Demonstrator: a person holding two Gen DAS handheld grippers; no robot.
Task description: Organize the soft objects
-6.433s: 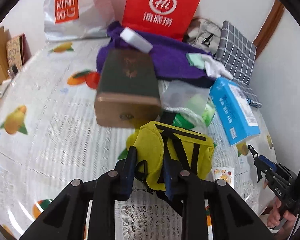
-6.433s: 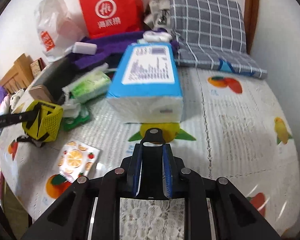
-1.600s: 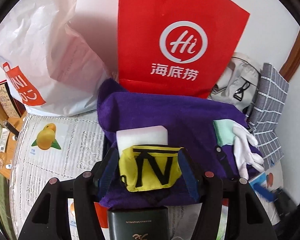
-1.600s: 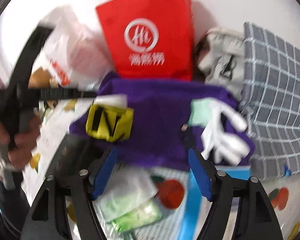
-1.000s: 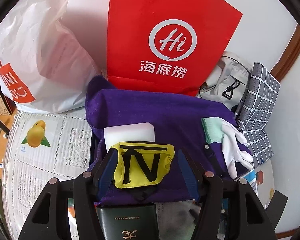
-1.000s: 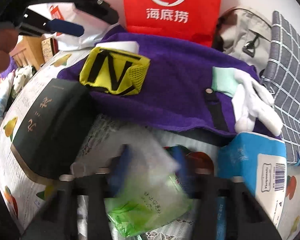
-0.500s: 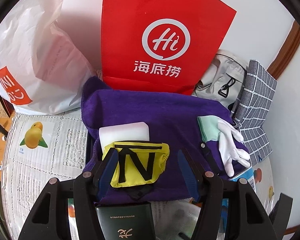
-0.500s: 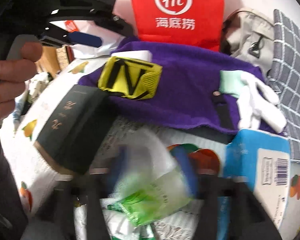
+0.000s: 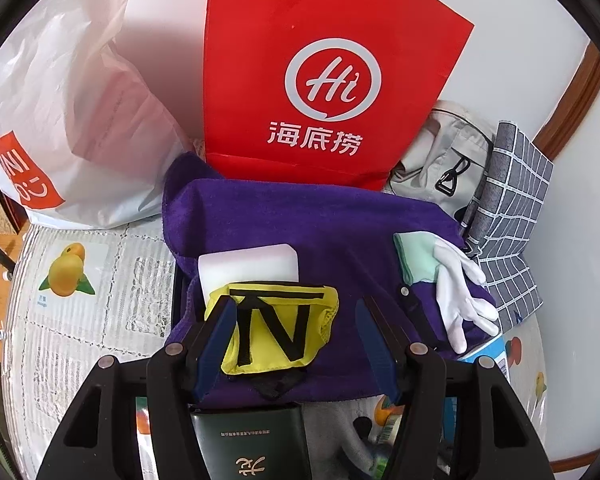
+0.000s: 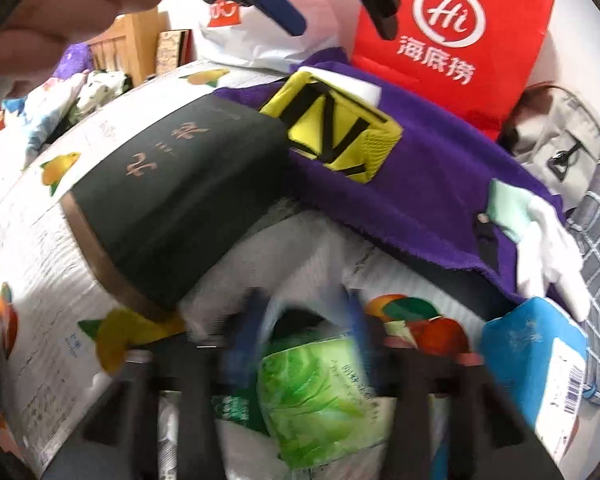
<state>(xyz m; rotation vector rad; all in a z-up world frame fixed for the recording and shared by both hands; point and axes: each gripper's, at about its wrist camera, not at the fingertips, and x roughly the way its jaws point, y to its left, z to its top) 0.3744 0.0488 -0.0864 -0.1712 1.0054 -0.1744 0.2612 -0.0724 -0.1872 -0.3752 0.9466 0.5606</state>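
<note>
Right gripper (image 10: 304, 320) jaws have just been closing around the clear bag of green packets (image 10: 320, 396), grip unconfirmed through blur; thin film risks slipping. Left gripper (image 9: 296, 340) is hanging released over the yellow pouch (image 9: 276, 326), resting on the purple towel (image 9: 320, 232) directly ahead.

Right gripper (image 10: 304, 320) fingers (image 10: 246, 332) motion-blurred

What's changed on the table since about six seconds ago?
The left tongs carried the yellow pouch onto the purple towel and let it go; they stand open around it. The right tongs have just been closing on the green tissue bag. The red bag stayed.
</note>
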